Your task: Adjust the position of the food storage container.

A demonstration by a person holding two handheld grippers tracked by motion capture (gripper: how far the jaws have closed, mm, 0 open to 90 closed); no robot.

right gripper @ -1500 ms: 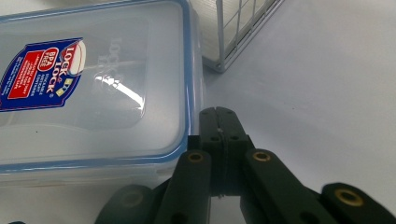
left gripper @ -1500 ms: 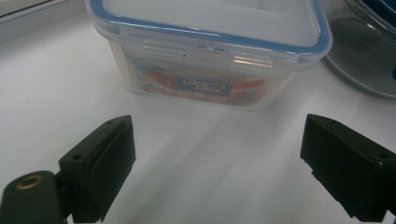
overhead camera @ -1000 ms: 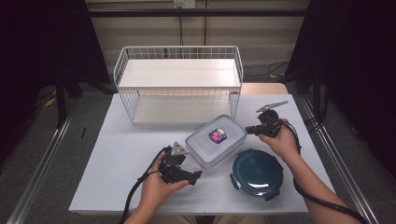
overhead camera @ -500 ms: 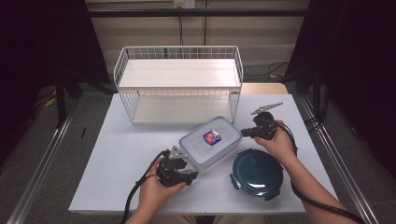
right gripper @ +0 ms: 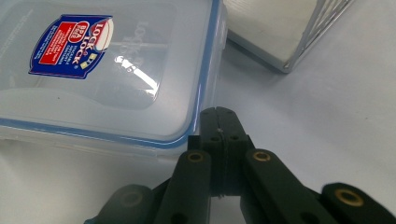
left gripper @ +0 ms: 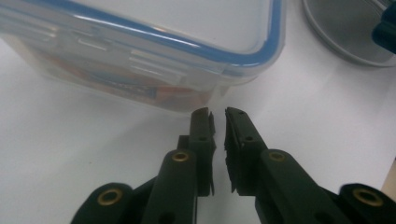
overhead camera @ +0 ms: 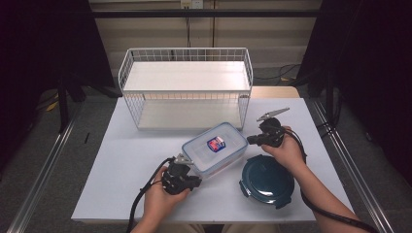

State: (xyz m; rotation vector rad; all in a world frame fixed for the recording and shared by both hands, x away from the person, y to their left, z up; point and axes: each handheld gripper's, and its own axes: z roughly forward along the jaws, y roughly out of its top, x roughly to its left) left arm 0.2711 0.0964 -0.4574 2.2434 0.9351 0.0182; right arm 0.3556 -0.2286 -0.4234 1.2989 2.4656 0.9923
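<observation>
Clear rectangular plastic box [overhead camera: 215, 148], blue-rimmed lid, on smooth white table [overhead camera: 121, 165]

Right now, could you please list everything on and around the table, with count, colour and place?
Clear plastic food container with blue-rimmed lid and red-blue label: one, table centre, between the grippers.
Round dark teal lid: one, table front right, lying flat.
White wire two-tier rack: one, table back.
White table: one, carries everything.
Left gripper: one, black, jaws nearly shut with nothing between them, tips at the container's near corner.
Right gripper: one, black, jaws shut, tips at the container's edge.
Hands: two, each holding a gripper.
</observation>
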